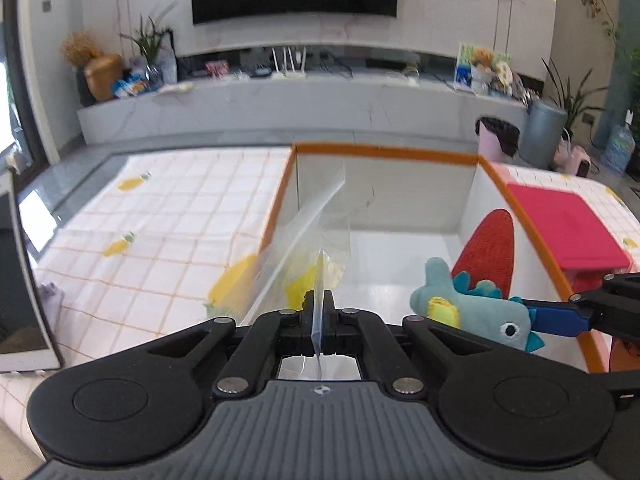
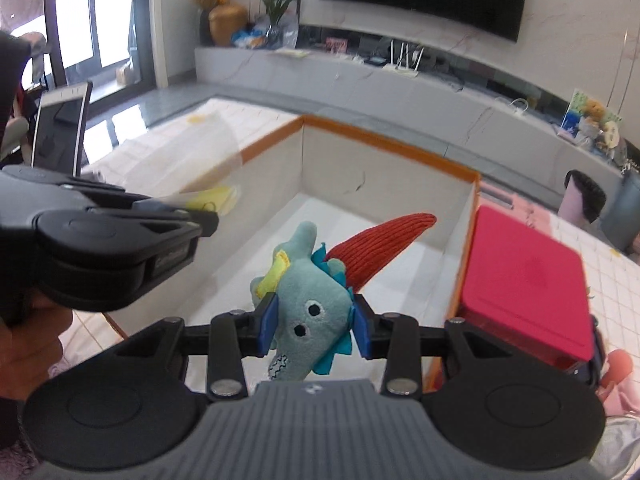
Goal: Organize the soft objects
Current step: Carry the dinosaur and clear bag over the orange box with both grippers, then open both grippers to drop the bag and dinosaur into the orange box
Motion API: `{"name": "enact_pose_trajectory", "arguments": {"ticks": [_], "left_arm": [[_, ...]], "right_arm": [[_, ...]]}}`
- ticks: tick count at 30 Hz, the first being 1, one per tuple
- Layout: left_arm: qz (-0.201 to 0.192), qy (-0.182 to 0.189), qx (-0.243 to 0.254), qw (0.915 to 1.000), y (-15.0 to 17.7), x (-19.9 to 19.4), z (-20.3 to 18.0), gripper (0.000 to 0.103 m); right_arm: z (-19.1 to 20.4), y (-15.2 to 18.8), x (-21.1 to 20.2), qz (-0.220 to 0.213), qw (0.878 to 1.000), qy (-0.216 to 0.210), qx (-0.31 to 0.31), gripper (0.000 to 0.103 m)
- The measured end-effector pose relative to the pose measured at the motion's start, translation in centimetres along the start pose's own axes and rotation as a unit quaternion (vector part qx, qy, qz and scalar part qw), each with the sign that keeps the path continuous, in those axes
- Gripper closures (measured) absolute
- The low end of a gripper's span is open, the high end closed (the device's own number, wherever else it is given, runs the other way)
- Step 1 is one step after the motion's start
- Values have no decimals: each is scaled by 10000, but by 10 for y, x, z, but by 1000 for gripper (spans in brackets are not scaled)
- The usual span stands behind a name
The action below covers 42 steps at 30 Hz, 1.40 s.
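My left gripper [image 1: 319, 312] is shut on the edge of a clear plastic bag [image 1: 304, 236] with something yellow inside; the bag hangs over the near left wall of a white box with an orange rim [image 1: 384, 151]. My right gripper [image 2: 314, 326] is shut on a teal plush dinosaur [image 2: 308, 312] with yellow patches and blue spikes, held above the box's near edge. The dinosaur also shows in the left wrist view [image 1: 472, 312]. A red ribbed plush [image 2: 384, 240] leans inside the box against its right wall. The left gripper [image 2: 208, 220] with the bag [image 2: 212, 196] shows at left in the right wrist view.
A red lidded box [image 2: 524, 284] stands right of the white box. A tablet [image 2: 60, 132] stands at the table's left edge. The table has a checked cloth with yellow fruit prints [image 1: 160, 220]. A TV shelf and bins stand beyond.
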<state>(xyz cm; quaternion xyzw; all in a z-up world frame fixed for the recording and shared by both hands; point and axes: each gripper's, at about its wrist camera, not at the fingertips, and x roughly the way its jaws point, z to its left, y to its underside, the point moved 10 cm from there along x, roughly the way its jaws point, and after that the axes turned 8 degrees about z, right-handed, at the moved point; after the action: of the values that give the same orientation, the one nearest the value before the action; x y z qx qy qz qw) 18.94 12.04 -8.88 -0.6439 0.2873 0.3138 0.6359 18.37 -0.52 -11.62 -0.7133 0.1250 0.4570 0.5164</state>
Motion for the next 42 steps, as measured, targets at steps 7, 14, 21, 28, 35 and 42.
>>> {"name": "enact_pose_trajectory", "arguments": {"ticks": [7,14,21,28,35,42], "left_arm": [[612,229,160,9977,13,25,-5,103],[1041,42,446,9936,28,31,-11,98],[1023,-74,659,9925,37,26,-19,74],[579,251,428,9971,31,7,-19,65],[49,32,370,9993,21,-10,-16,36],[-865,242,-11,9960,4,-37,-2,7]], "right_arm": [[-2,13,14,257,9995,79,-139,65],[-6,12,12,296,9996,-33,12,65],[-9,13,11,258,9995,141,-66,65],[-10,14,10,255,9996,136,-51,65],[-9,17,6,239,9996,133,-45,65],[-6,18,4,239,9997,47,-66,64]]}}
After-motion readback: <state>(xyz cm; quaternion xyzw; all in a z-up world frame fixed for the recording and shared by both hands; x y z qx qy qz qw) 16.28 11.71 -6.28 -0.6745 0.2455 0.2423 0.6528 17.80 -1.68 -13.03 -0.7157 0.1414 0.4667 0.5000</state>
